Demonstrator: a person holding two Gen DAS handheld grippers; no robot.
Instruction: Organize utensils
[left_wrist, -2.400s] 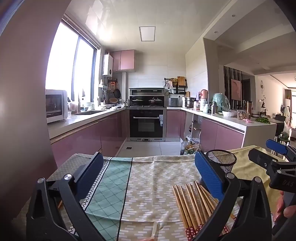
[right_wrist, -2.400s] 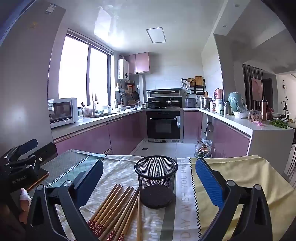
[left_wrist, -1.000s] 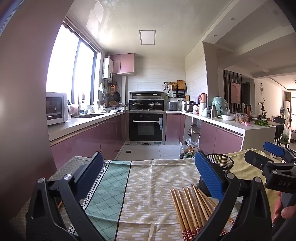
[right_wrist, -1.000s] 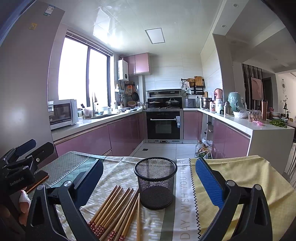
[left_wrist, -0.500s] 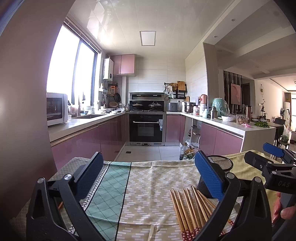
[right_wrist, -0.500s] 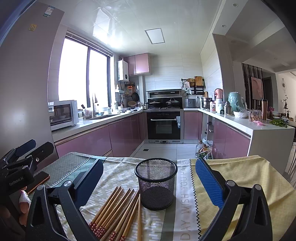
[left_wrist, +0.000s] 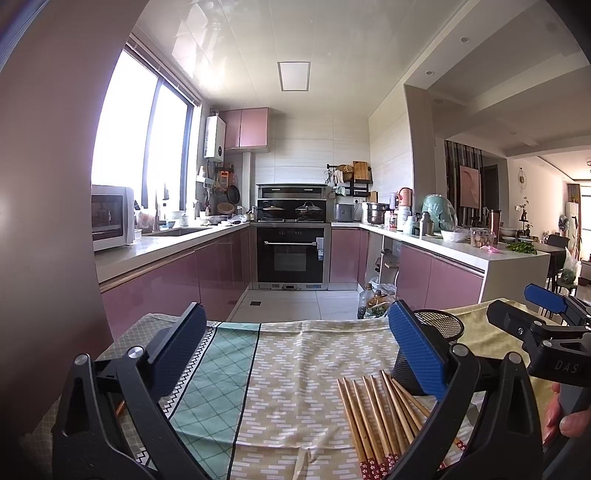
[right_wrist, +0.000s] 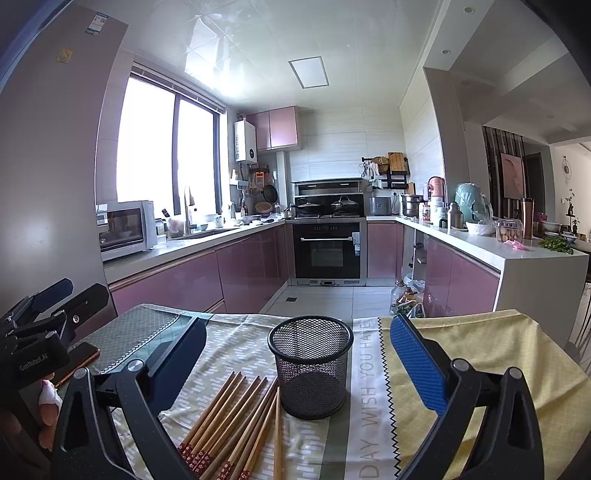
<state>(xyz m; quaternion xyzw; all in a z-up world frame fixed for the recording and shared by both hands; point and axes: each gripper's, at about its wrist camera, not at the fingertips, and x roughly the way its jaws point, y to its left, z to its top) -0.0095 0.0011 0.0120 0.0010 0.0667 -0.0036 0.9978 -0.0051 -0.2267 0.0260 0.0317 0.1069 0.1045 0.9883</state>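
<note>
While both grippers hang above the cloth (right_wrist: 480, 354), nothing sits between their jaws. Left gripper (left_wrist: 295, 354): wide open, empty. Right gripper (right_wrist: 299, 365): wide open, empty. Chopsticks (right_wrist: 236, 417) lie in a loose fan on the cloth, just left of the mesh cup (right_wrist: 310, 365), tips touching its base. Cup upright, empty. Phone (right_wrist: 79, 360) at far left.

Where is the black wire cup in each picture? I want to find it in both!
Left wrist view: the black mesh cup is at the right, mostly hidden behind the left gripper's blue finger pad.
Right wrist view: the cup stands in plain sight at the lower middle.
Shared landmark: the wooden chopsticks lying beside it on the tablecloth.
</note>
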